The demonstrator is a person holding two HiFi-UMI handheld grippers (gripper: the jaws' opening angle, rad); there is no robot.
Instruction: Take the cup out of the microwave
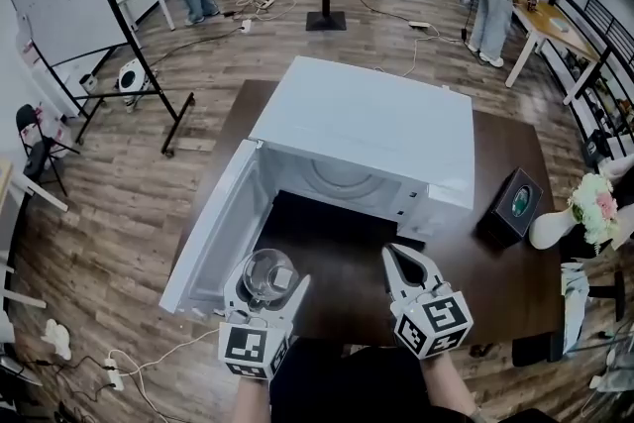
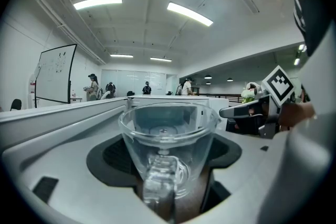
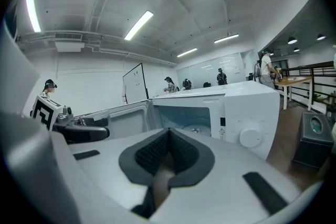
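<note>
A clear glass cup [image 1: 265, 274] with a handle sits between the jaws of my left gripper [image 1: 267, 284], held in front of the open white microwave [image 1: 367, 129]. In the left gripper view the cup [image 2: 167, 149] fills the gap between the jaws, its handle turned toward the camera. The microwave door [image 1: 213, 228] hangs open to the left and the dark cavity [image 1: 342, 178] shows the round turntable. My right gripper [image 1: 404, 260] hovers in front of the microwave's control side, jaws shut with nothing in them [image 3: 167, 162].
The microwave stands on a dark brown table [image 1: 505, 263]. A small black box [image 1: 513, 205] and a white vase of flowers [image 1: 582, 213] stand to its right. Several people work at tables in the background; a whiteboard [image 1: 64, 5] stands at far left.
</note>
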